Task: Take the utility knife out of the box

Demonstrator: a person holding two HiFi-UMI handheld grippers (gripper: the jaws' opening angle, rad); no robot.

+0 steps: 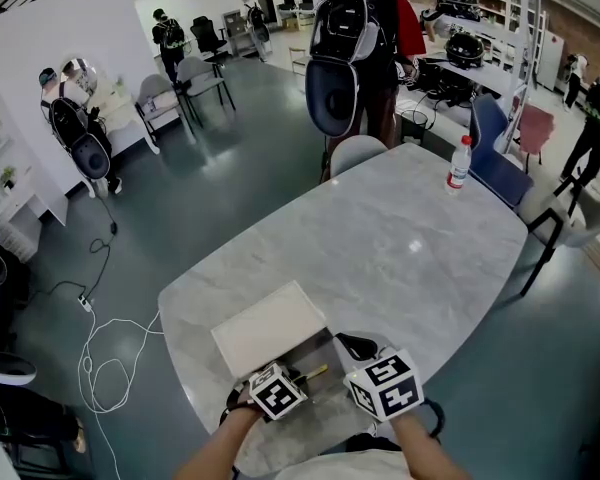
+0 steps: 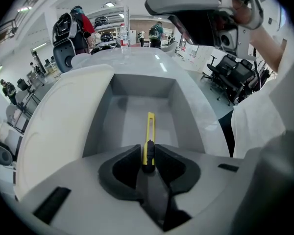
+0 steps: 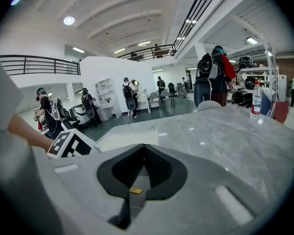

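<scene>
Yellow utility knife (image 2: 149, 129) points to 12 o'clock over the grey box (image 2: 137, 89) floor, its black butt clenched in the left gripper (image 2: 148, 155) jaws. At 3 o'clock, the right gripper (image 3: 144, 153) has its jaws closed on nothing.

head view: down on table (image 1: 400, 248) | left gripper view: close into box (image 2: 142, 87) | right gripper view: across table

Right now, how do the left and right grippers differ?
The left gripper is shut on the yellow knife; the right gripper is shut on nothing. The left gripper points down into the open box; the right gripper points out across the table. Both have their jaws together and sit at the table's near edge.
</scene>
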